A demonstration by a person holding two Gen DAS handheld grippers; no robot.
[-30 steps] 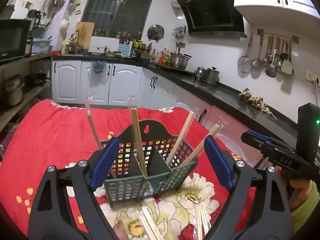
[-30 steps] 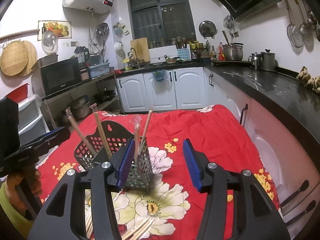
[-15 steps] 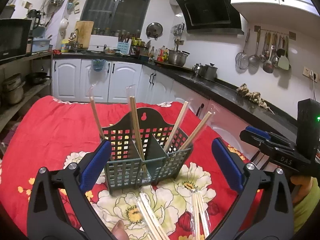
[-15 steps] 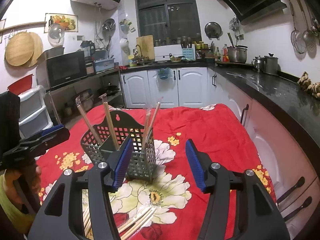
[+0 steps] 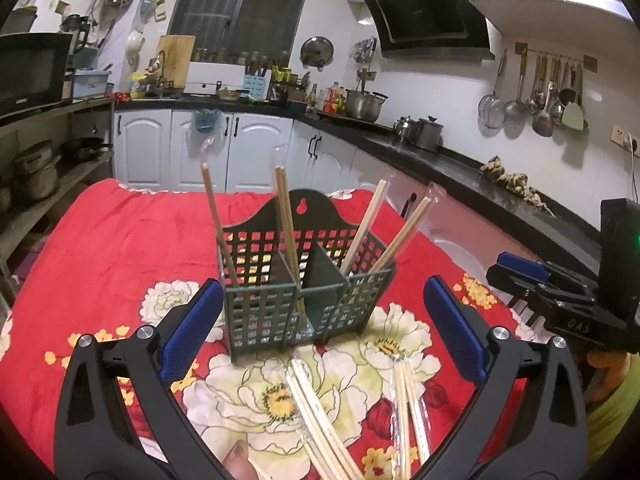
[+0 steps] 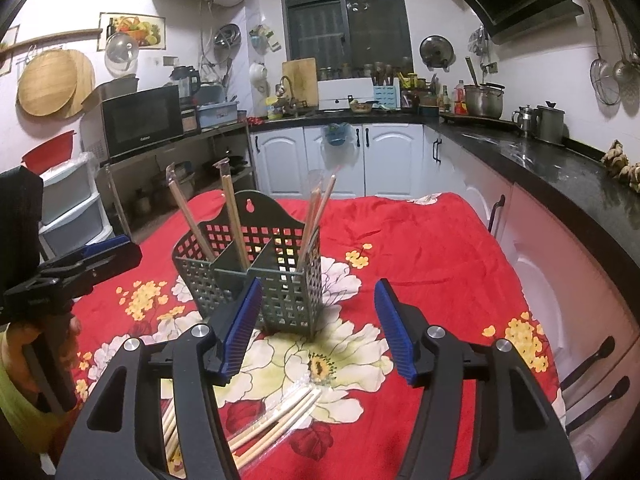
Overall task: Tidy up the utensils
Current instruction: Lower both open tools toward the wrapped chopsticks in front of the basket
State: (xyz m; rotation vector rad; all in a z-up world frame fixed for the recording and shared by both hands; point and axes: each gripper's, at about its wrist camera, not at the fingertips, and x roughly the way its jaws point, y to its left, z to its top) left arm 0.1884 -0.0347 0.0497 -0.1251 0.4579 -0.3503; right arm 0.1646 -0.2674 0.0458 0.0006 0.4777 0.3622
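Observation:
A dark green slotted utensil holder (image 5: 300,284) stands on the red flowered cloth, with wrapped chopstick pairs leaning in its two compartments; it also shows in the right wrist view (image 6: 256,276). My left gripper (image 5: 324,332) is open and empty, just in front of the holder. Wrapped chopsticks (image 5: 320,408) and a second pack (image 5: 408,400) lie on the cloth between its fingers. My right gripper (image 6: 318,332) is open and empty, right of the holder, above loose wrapped chopsticks (image 6: 276,424). The right gripper shows at the right edge of the left wrist view (image 5: 560,300).
The red flowered cloth (image 6: 420,256) covers the table. A black counter (image 6: 560,168) with white cabinets runs along the right and back. Shelves with a microwave (image 6: 140,120) and plastic drawers stand at the left. The left gripper shows at the left (image 6: 72,272).
Both grippers have drawn back from the holder and risen. The holder looks farther away, and more of the loose chopsticks on the cloth has come into view.

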